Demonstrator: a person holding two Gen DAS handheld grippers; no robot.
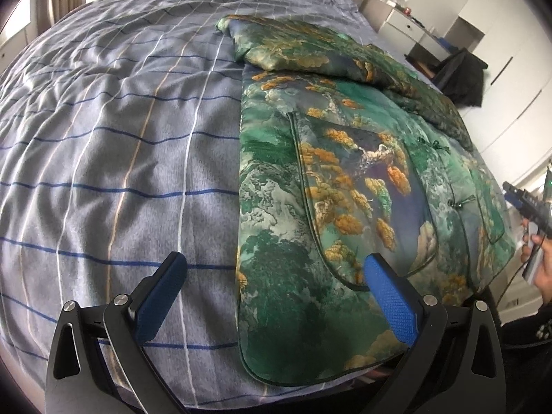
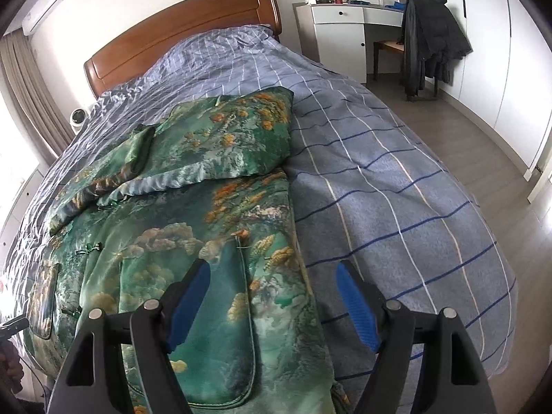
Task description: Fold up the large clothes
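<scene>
A large green padded jacket (image 1: 331, 186) with orange and gold landscape print lies flat on the bed, its sleeves folded across the upper part. My left gripper (image 1: 276, 264) is open above the jacket's lower left hem corner, one finger over the quilt, one over the jacket. The jacket (image 2: 193, 227) also fills the left of the right wrist view. My right gripper (image 2: 272, 270) is open above its lower right edge, straddling the hem. The right gripper also shows at the far right edge of the left wrist view (image 1: 524, 203), held by a hand.
The bed has a blue-grey checked quilt (image 1: 114, 145) and a wooden headboard (image 2: 179, 31). A white desk (image 2: 341, 24) and a chair with a dark coat (image 2: 427, 38) stand beyond the bed. White wardrobes (image 2: 517, 69) line the right wall. A white camera (image 2: 78, 119) sits at the bedside.
</scene>
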